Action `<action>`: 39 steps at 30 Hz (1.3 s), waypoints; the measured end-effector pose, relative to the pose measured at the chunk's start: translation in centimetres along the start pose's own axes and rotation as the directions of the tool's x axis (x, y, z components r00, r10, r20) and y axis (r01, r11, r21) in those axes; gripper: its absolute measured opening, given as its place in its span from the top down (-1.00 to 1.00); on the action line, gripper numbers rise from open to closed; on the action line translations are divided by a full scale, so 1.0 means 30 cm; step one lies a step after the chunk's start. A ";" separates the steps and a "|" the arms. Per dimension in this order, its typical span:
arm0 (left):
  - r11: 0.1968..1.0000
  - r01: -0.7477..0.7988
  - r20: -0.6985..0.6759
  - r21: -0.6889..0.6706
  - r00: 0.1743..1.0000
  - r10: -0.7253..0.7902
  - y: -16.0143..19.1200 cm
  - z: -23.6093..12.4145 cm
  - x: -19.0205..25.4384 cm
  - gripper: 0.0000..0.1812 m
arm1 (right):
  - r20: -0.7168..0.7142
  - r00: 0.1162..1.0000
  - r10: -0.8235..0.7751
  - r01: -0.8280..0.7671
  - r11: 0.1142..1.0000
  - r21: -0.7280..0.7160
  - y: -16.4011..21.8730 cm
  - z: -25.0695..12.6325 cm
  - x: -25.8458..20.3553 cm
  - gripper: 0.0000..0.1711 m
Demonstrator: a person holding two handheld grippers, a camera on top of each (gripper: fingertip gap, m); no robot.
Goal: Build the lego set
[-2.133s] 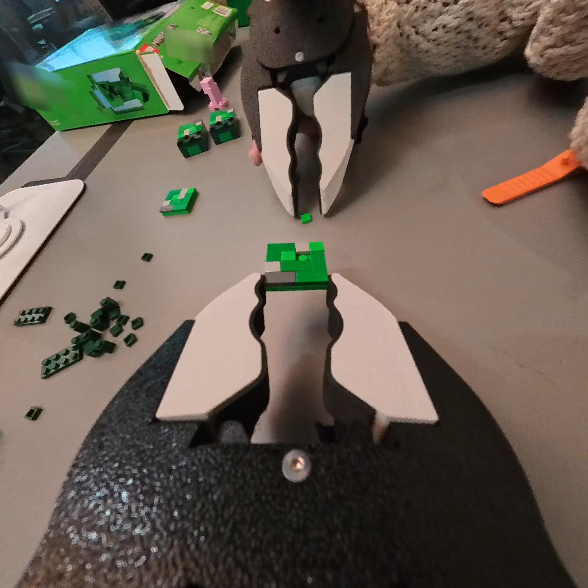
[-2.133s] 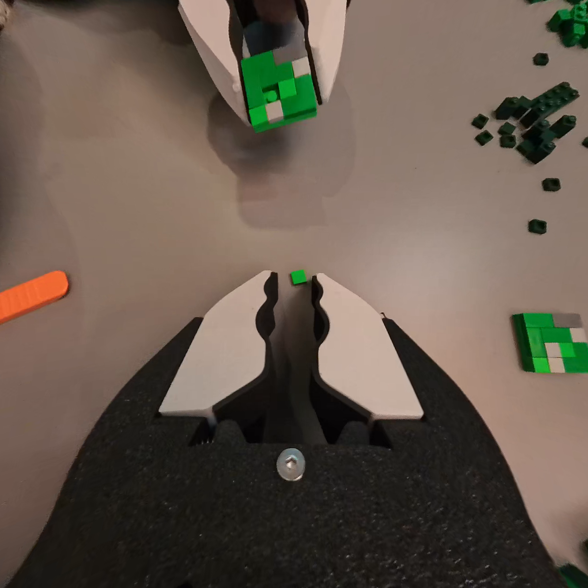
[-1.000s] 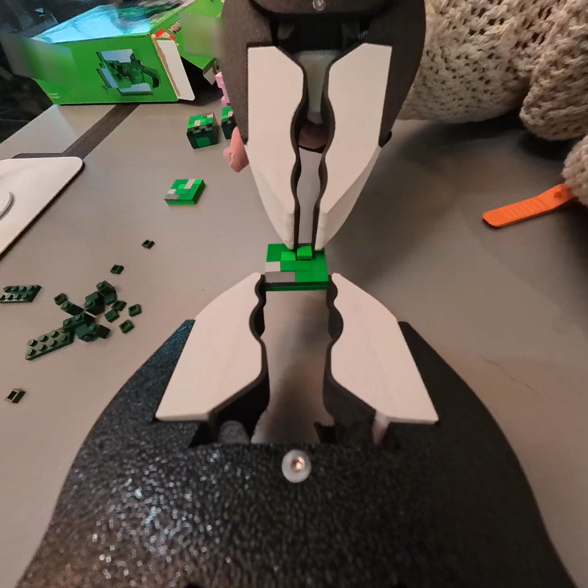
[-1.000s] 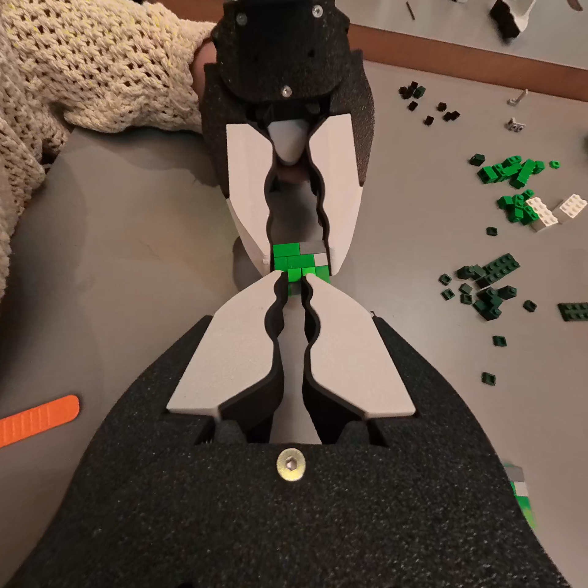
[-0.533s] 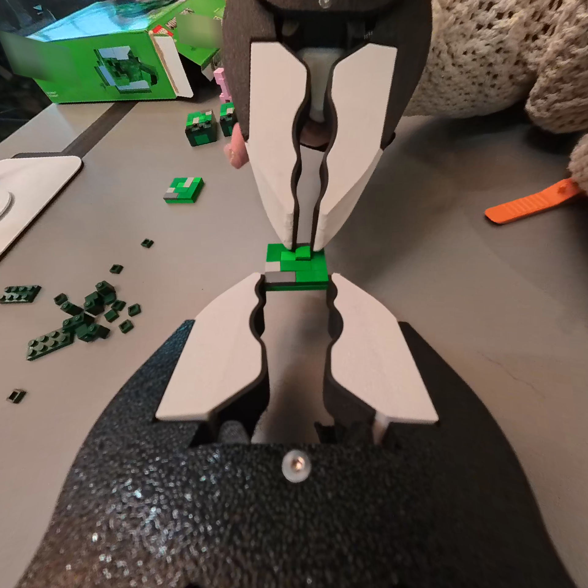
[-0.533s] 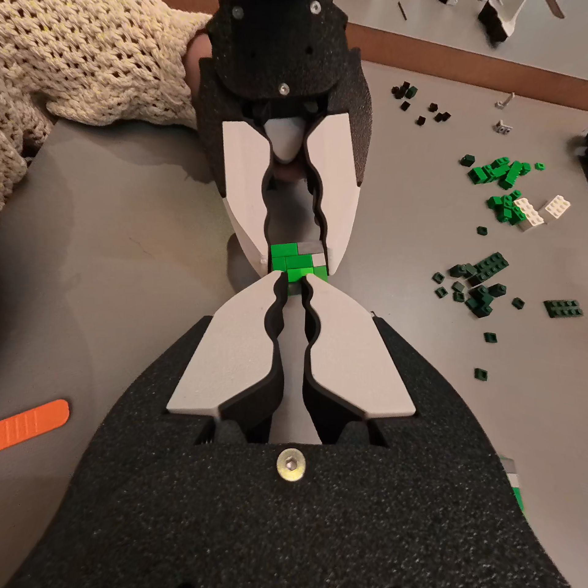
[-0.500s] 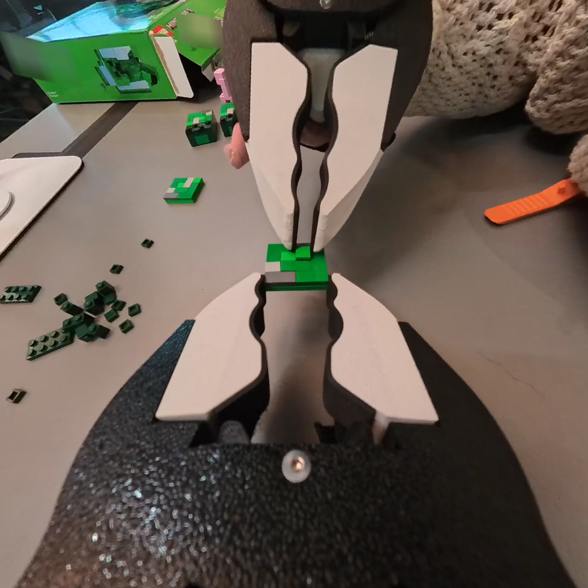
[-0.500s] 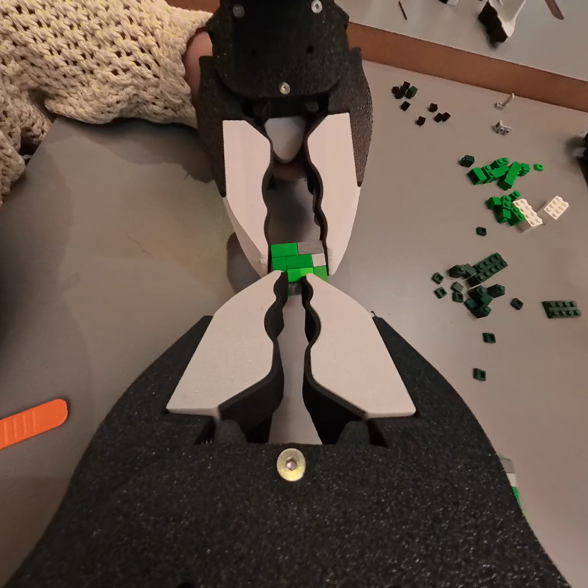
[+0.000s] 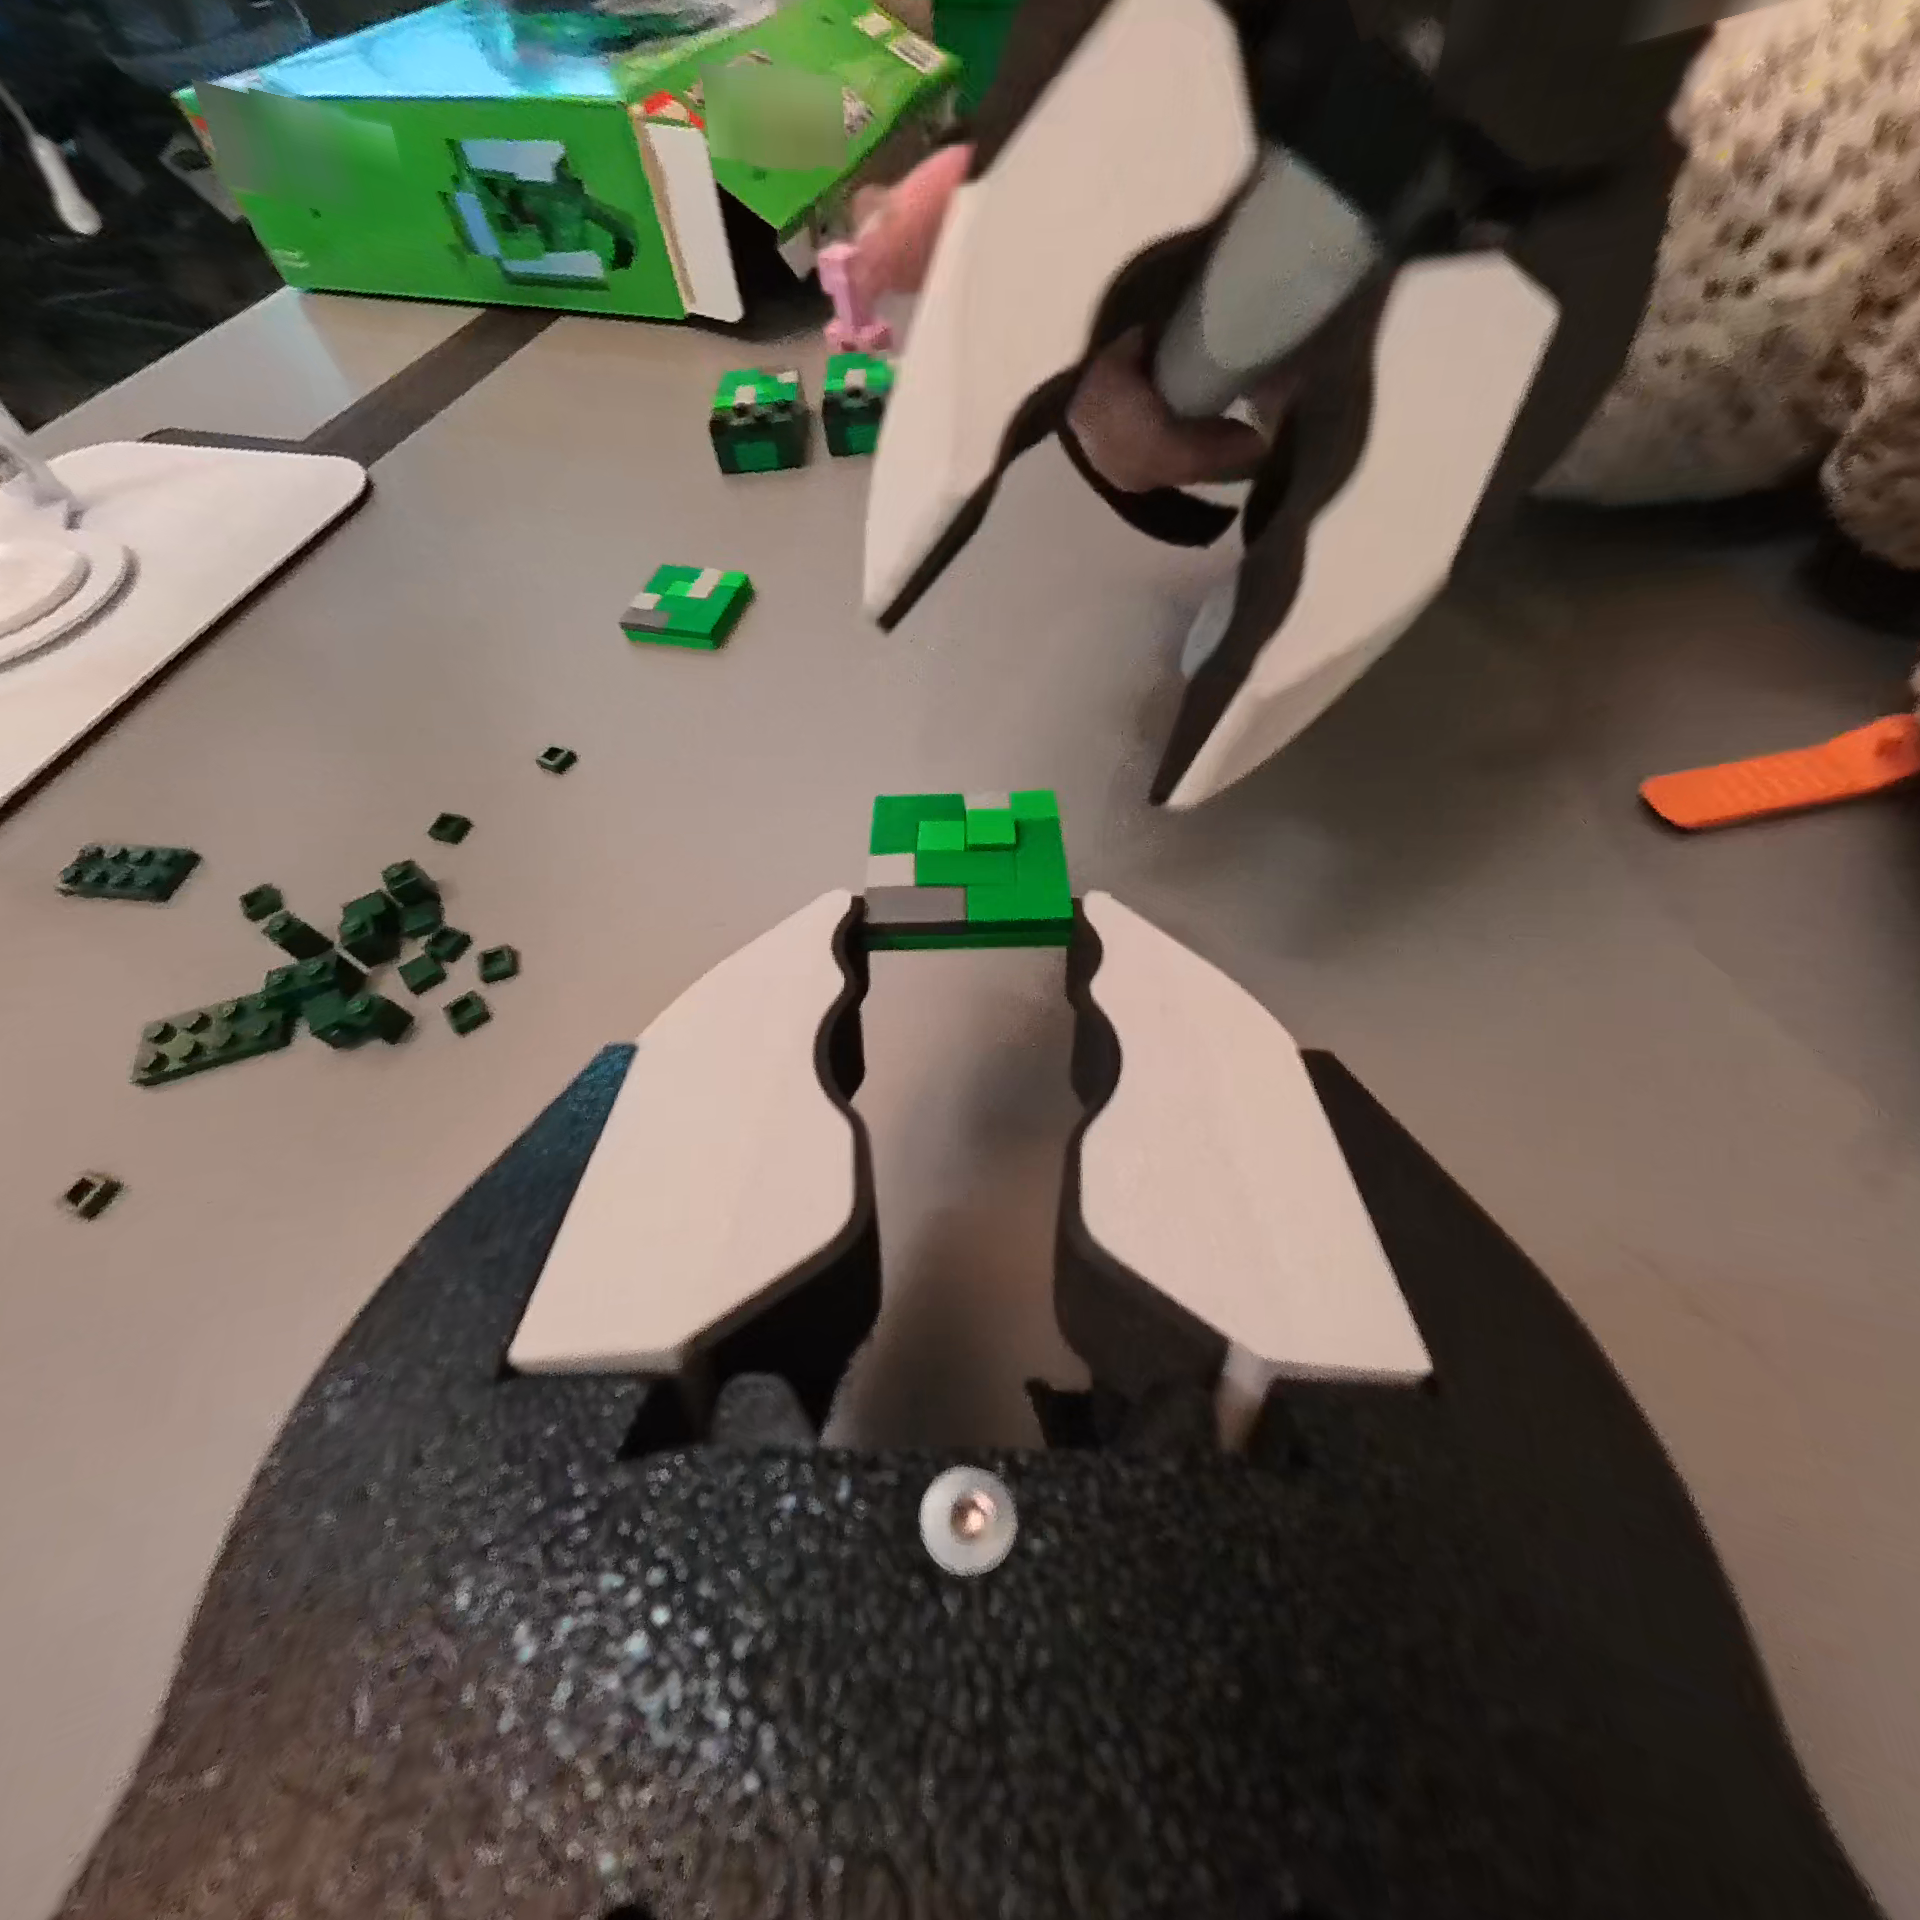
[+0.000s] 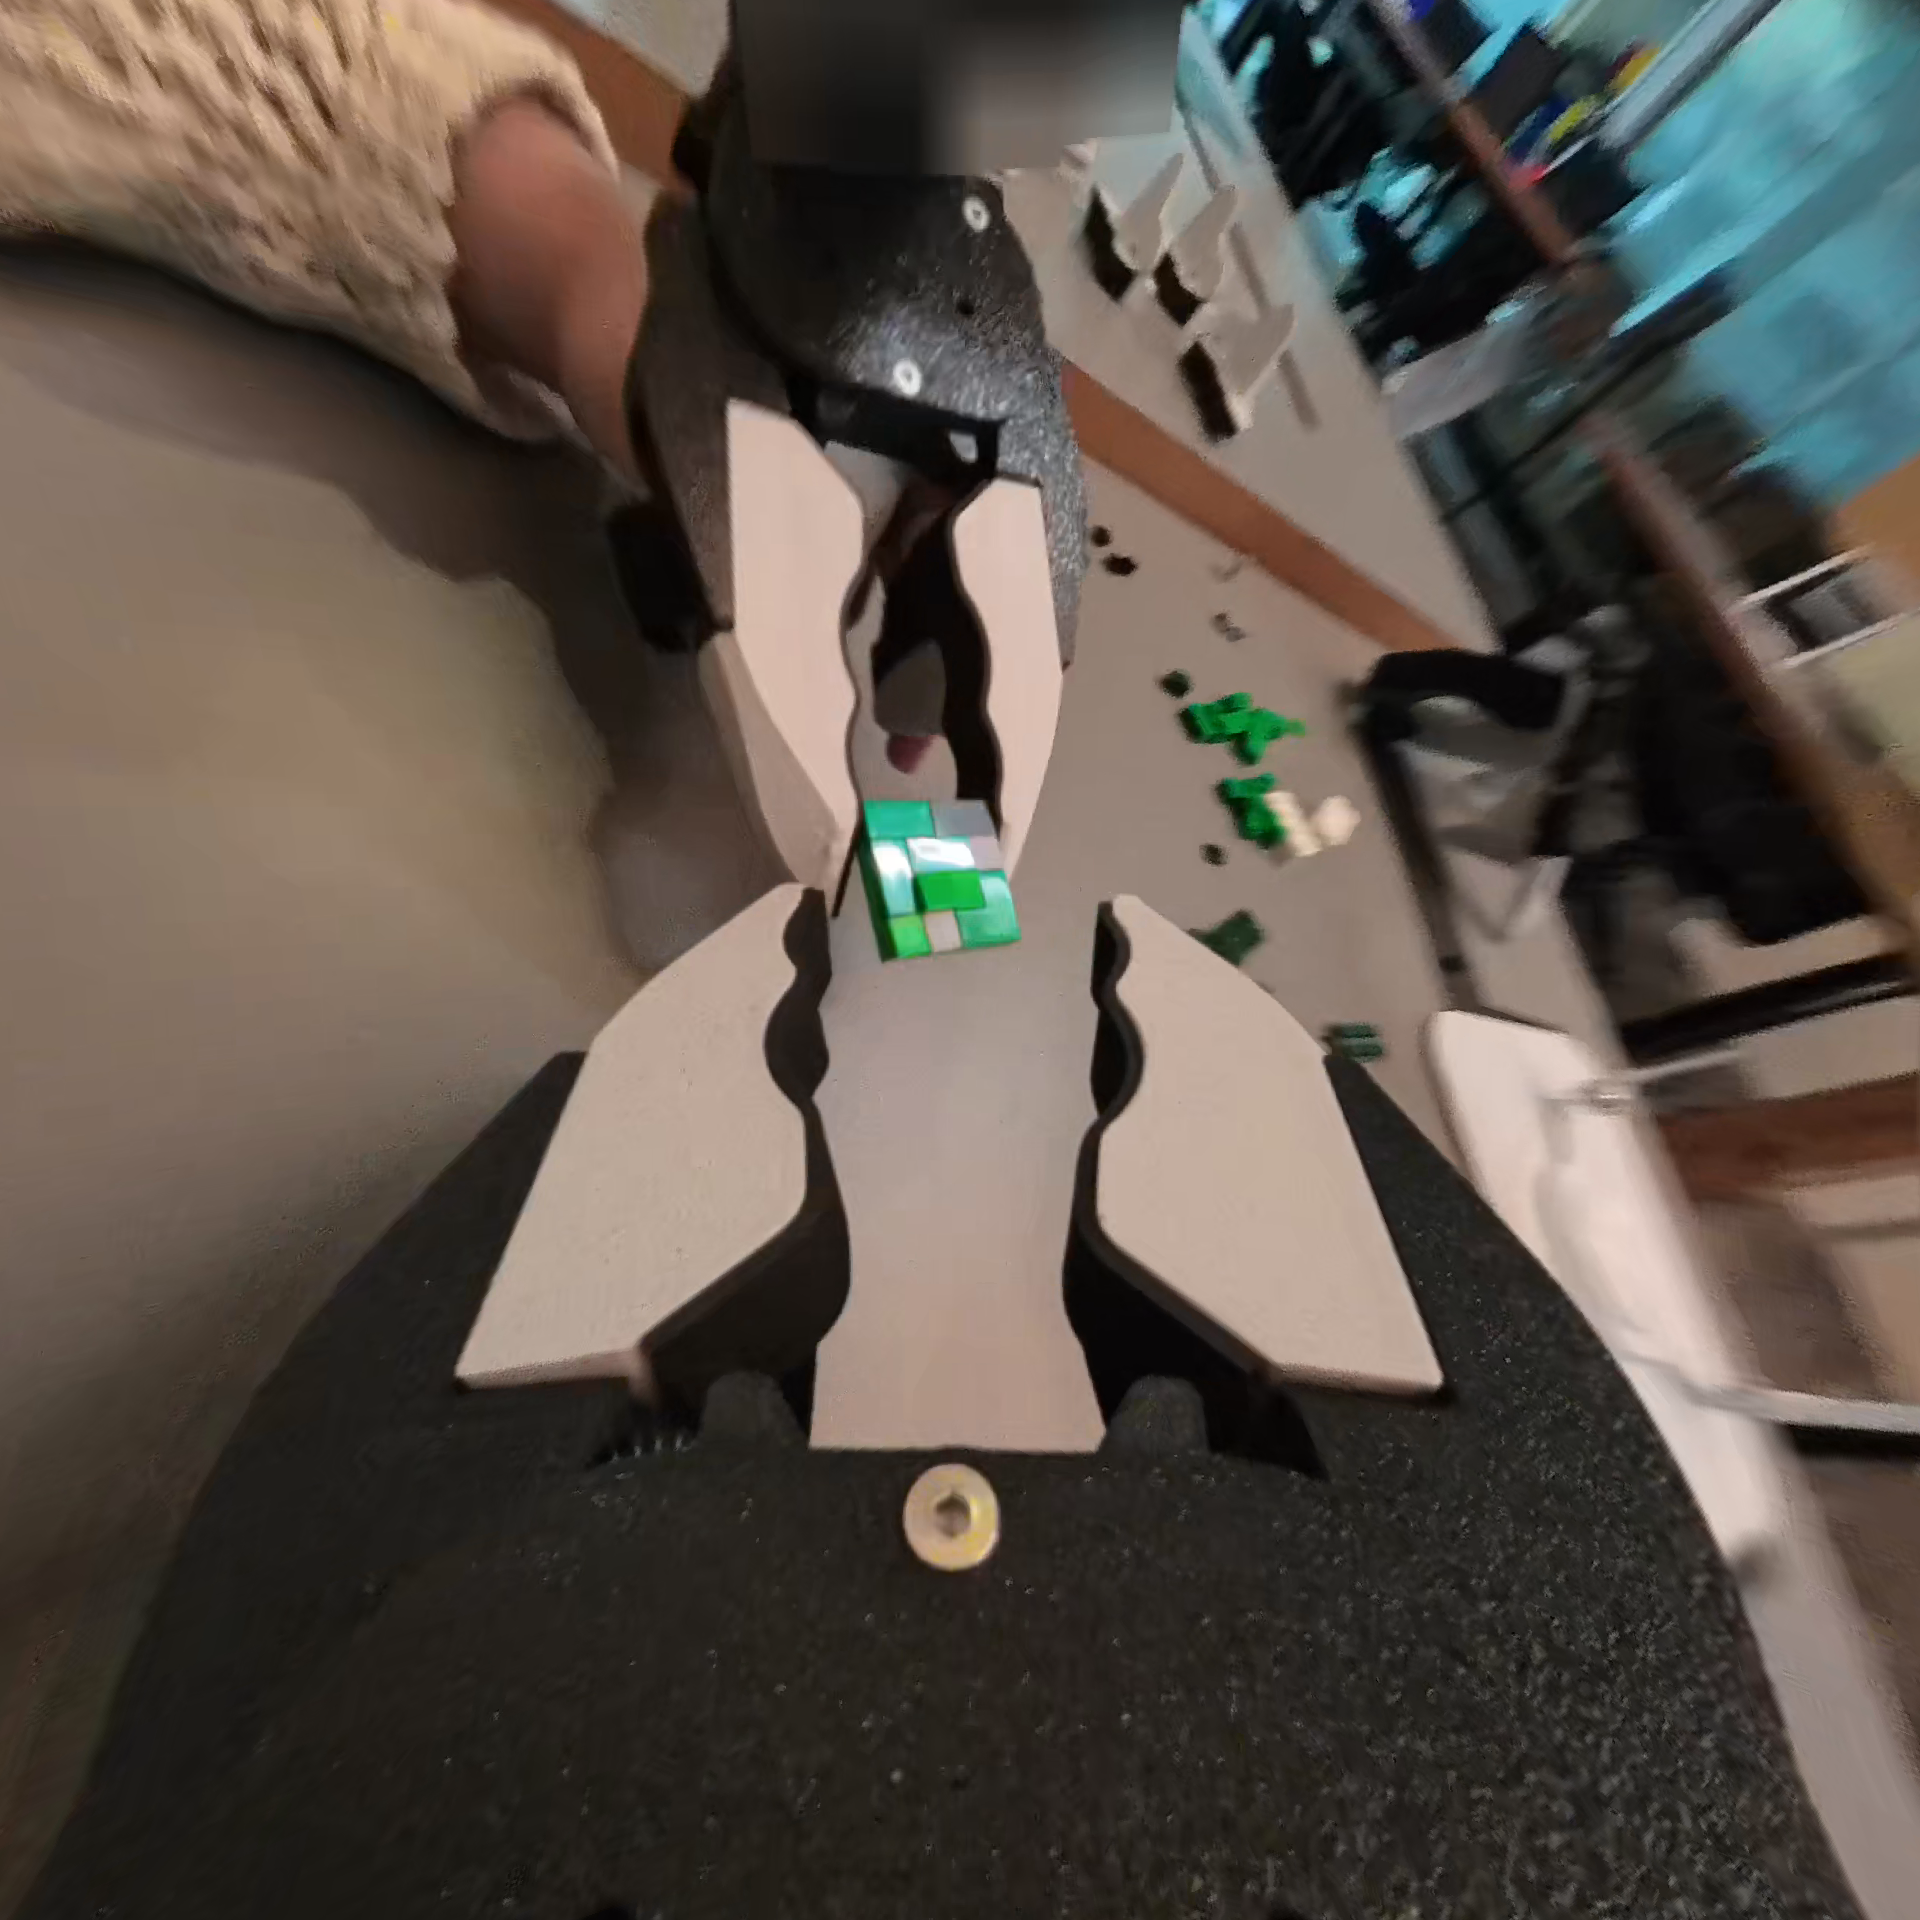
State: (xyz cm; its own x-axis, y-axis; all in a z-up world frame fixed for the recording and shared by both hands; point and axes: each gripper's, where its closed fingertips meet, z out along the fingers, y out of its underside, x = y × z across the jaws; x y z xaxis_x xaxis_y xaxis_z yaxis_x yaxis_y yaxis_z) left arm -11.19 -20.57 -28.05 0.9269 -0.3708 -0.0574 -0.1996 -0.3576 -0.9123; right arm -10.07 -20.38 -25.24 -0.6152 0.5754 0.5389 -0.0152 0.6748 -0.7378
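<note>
Left claw (image 9: 966, 914) clamped on the near edge of a green tile panel (image 9: 971, 868), fingers pressed to its two sides. Panel flat and low over the grey desk (image 9: 1455, 1091); whether resting on it or just above, cannot tell. Mostly bright green on top, with one grey and one white patch at the near left corner and a small raised green square toward the far edge.

Right claw (image 9: 1029, 717) wide apart and empty, tilted, just beyond the panel and off to its right, not touching it. Blurred in both views. From the right wrist view, same panel (image 10: 940, 883) seen between the left claw's fingertips, ahead of the spread right claw (image 10: 951, 914).

Left of the panel, a scatter of dark green pieces (image 9: 312, 987) on the desk. Farther back, a second small panel (image 9: 688, 606), then two small green cubes (image 9: 800, 416) side by side, a pink piece (image 9: 857, 296) behind them, and a green box (image 9: 468, 208) lying with its flap open. Orange bar (image 9: 1777, 779) at the right edge. White tray (image 9: 177, 551) at the left edge. Knit sleeve (image 10: 260, 197) behind the left claw.
</note>
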 end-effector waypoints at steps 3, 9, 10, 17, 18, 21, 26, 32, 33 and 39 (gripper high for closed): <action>0.998 0.056 0.005 0.034 0.998 -0.057 -0.012 -0.011 -0.017 0.60 | -0.122 0.961 -0.250 0.241 0.967 -0.082 0.013 0.015 -0.009 0.44; 0.993 0.095 -0.005 0.065 0.996 -0.094 -0.023 -0.021 -0.024 0.60 | -0.242 0.876 -0.418 0.384 0.906 -0.178 0.015 0.045 0.013 0.57; 0.993 0.094 -0.006 0.065 0.996 -0.094 -0.023 -0.021 -0.023 0.60 | -0.250 0.869 -0.426 0.391 0.903 -0.178 0.012 0.046 0.018 0.61; 0.991 0.111 -0.007 0.079 0.994 -0.111 -0.028 -0.026 -0.029 0.60 | -0.242 0.860 -0.449 0.419 0.892 -0.169 0.007 0.056 0.014 0.70; 0.990 0.114 -0.009 0.081 0.993 -0.114 -0.028 -0.026 -0.030 0.60 | -0.242 0.855 -0.458 0.428 0.888 -0.168 0.006 0.057 0.014 0.70; 0.990 0.117 -0.014 0.080 0.993 -0.116 -0.028 -0.026 -0.028 0.60 | -0.225 0.825 -0.519 0.488 0.854 -0.179 0.012 0.054 0.018 0.68; 0.990 0.120 -0.026 0.073 0.993 -0.118 -0.027 -0.023 -0.022 0.60 | -0.166 0.755 -0.635 0.602 0.771 -0.209 0.032 0.052 0.013 0.65; 0.990 0.122 -0.028 0.075 0.992 -0.120 -0.028 -0.023 -0.022 0.60 | -0.143 0.730 -0.668 0.644 0.743 -0.182 0.016 0.067 0.001 0.74; 0.989 0.124 -0.029 0.076 0.992 -0.122 -0.028 -0.024 -0.022 0.60 | -0.142 0.731 -0.668 0.644 0.743 -0.181 0.017 0.068 -0.001 0.78; 0.990 0.123 -0.029 0.069 0.992 -0.121 -0.026 -0.021 -0.021 0.60 | -0.155 0.725 -0.671 0.646 0.740 -0.186 0.013 0.065 0.003 0.87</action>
State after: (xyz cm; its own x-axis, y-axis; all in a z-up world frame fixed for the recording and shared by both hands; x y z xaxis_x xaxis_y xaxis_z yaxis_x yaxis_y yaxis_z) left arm -11.83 -20.60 -27.04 0.9347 -0.3494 0.0655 -0.0615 -0.3404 -0.9383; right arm -11.67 -20.98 -26.28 -0.3135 0.0358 0.9489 -0.2620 0.9572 -0.1227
